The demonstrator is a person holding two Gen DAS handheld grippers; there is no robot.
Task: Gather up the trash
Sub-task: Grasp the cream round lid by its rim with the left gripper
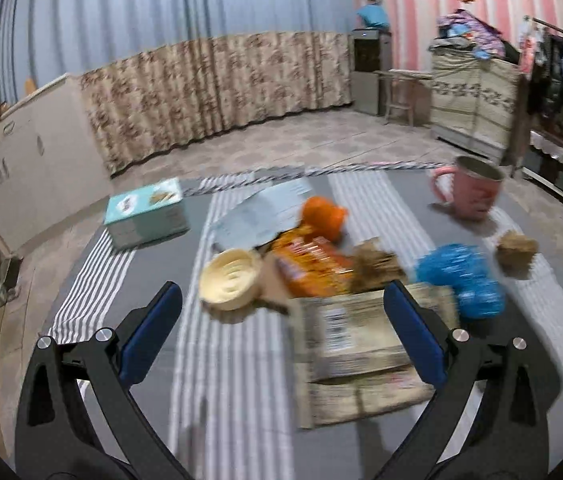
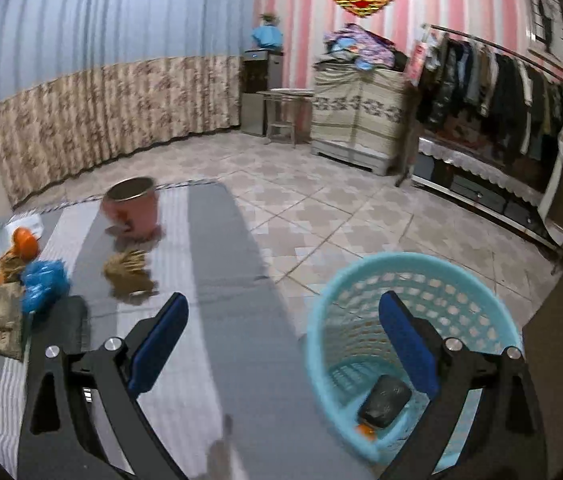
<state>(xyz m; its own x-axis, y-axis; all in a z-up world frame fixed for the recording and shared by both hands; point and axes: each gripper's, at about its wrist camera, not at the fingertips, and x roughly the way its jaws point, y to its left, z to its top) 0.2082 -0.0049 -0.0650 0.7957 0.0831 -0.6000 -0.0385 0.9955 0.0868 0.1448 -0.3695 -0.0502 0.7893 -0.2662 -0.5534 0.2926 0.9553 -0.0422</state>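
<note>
My left gripper (image 1: 281, 300) is open above the striped tablecloth (image 1: 225, 380), with nothing between its blue pads. Just beyond it lie a flattened cardboard box (image 1: 353, 344), an orange snack wrapper (image 1: 309, 264), a crumpled blue bag (image 1: 461, 280), brown paper wads (image 1: 515, 250), an orange peel-like lump (image 1: 321, 212) and a cream lid (image 1: 231, 278). My right gripper (image 2: 281, 312) is open and empty over the table's right edge. Below its right finger stands a light blue trash basket (image 2: 361, 280) on the floor, holding a black packet (image 2: 385, 398) and an orange scrap.
A pink mug (image 1: 473, 192) stands at the table's far right, a teal box (image 1: 145, 212) at the far left, and a sheet of paper (image 1: 265, 204) behind the trash. Tiled floor (image 2: 341, 216) lies right of the table, with a clothes rack (image 2: 501, 76) and cabinets beyond.
</note>
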